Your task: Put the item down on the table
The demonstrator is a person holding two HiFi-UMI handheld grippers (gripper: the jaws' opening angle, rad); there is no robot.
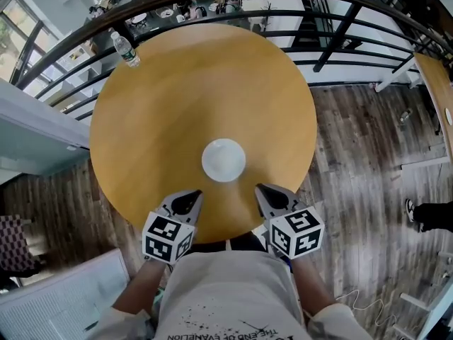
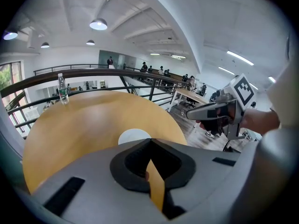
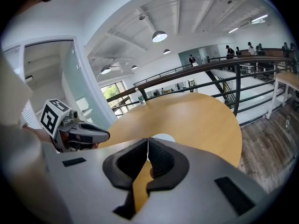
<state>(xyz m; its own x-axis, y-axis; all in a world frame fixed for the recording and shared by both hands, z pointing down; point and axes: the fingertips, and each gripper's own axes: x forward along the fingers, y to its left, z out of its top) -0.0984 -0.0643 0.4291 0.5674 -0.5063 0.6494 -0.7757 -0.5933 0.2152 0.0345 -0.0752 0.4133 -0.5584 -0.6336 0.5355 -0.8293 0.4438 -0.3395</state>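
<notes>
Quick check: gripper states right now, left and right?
Left gripper: closed, holding nothing.
Right gripper: closed, holding nothing.

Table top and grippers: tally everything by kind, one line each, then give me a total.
White plate: 1
Water bottle: 1
Grippers: 2, the left gripper and the right gripper, both shut and empty
Total: 4

Same build both sides: left gripper (image 1: 192,197) and right gripper (image 1: 263,190) have grey moulded shells, black jaw liners, each with a white cube (image 1: 168,236) bearing black square markers; operator wears a pale short-sleeved T-shirt (image 1: 226,289) with black splatter print and lettering.
</notes>
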